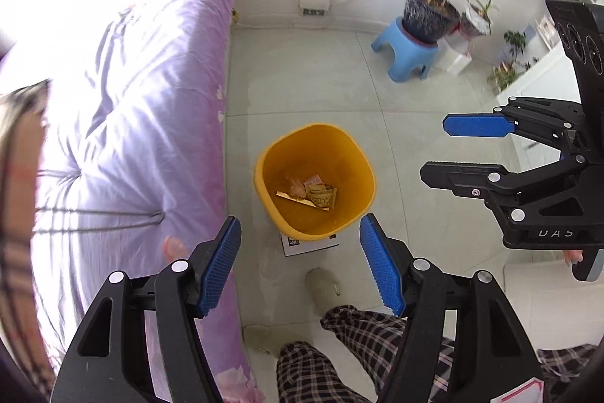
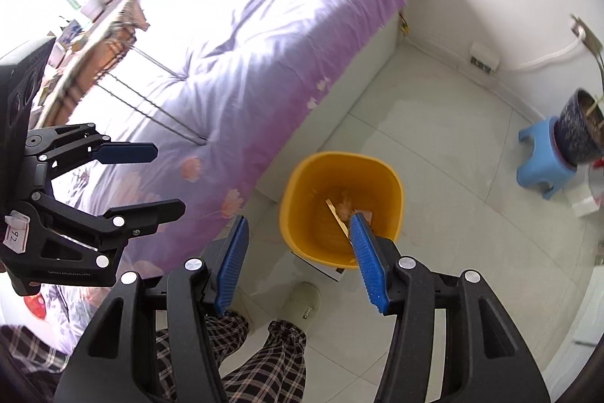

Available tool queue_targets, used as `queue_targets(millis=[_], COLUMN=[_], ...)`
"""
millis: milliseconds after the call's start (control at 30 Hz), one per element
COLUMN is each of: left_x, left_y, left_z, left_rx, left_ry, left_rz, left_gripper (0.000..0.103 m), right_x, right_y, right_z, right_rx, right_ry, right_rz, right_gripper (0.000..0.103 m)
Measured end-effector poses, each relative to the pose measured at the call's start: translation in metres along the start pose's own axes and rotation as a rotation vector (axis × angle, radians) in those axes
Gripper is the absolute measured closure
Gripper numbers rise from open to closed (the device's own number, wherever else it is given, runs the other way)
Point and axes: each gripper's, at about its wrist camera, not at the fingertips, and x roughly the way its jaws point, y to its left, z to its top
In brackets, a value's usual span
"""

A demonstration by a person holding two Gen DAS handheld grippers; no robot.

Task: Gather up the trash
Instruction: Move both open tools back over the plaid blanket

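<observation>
The bed, under its purple quilt, fills the left of both views, and no litter shows on the part of it that can be seen. The pale tiled floor beside it also looks free of loose scraps, apart from a printed paper pinned under the yellow bin (whether that counts as trash I cannot tell). The bin stands on the floor just beside the bed, and the trash, a few crumpled wrappers and a flat gold strip, already lies at its bottom. So the collecting seems largely done, as far as these views reach. The left hand-held gripper hangs above the bin with its jaws released and nothing between them; the right hand-held gripper is likewise released and empty, so nothing more is on its way in.
</observation>
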Motion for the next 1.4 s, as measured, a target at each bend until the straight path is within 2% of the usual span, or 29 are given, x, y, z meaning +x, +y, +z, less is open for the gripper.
queue_targets(millis=[200,467,800,1067,1400], left_x=[-0.058,-0.121,-0.180,-0.208,-0.209], left_y=[0.021,0.056,0.117,0.188,0.277], left_z=[-0.036,-0.094,-0.175,-0.224,-0.256], left_rx=[-0.141,-0.383,-0.654,-0.791,-0.847], left_ry=[-0.087,-0.188,-0.287,-0.319,-0.278], left_rz=[0.051,0.154,0.282,0.368,0.416], left_gripper=[0.037,0.037,0.037,0.037,0.037], right_x=[-0.042,-0.075,-0.082,-0.065,-0.018], right_y=[0.057,0.142,0.237,0.295,0.333], right_z=[0.009,0.022,0.047,0.069,0.110], right_rx=[-0.110,-0.253,-0.405,-0.467,-0.419], right_ry=[-0.066,-0.116,-0.157,-0.168,-0.149], right_rz=[0.072,0.195,0.291,0.295,0.229], right_gripper=[0.046,0.046,0.046,0.046,0.045])
